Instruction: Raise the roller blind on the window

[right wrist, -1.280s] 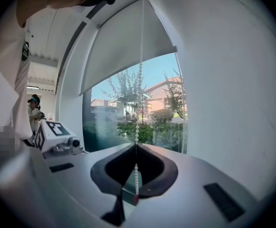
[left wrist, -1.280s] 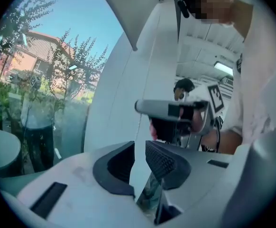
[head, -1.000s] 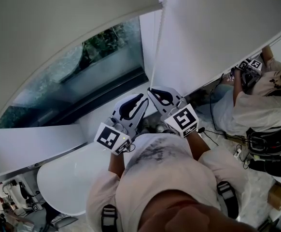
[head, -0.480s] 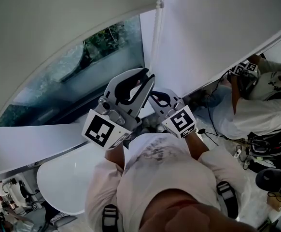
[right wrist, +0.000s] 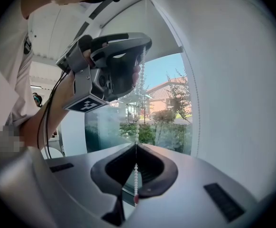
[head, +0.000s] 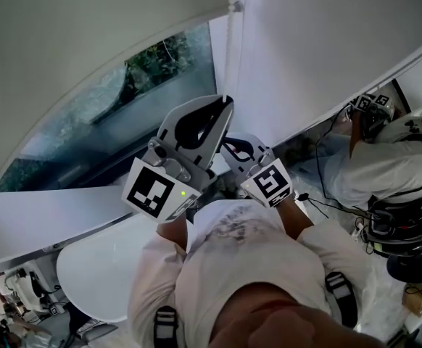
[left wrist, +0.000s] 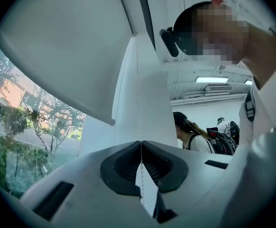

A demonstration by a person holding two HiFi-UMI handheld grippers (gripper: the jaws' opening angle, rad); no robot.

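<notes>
Chain (head: 231, 56) hanging beside window (head: 124, 100), blind (head: 88, 27) part raised. Left gripper (head: 228, 104) jaws just closed, pinching chain high; right gripper (head: 224, 143) jaws clamped on it below. Hand-over-hand pull in progress. Next, probably: loosen right, haul down with left.

Daylight from the window (head: 124, 100) is our main light. In the head view we find it leaves the blind (head: 88, 20) a soft, even grey and the whole picture rather dim, with weak shadows. Both gripper views look brighter to us, bent hard at their edges and ringed in black. In the right one the chain (right wrist: 136, 175) is sharp; in the left a ceiling lamp (left wrist: 211, 79) glares white.
</notes>
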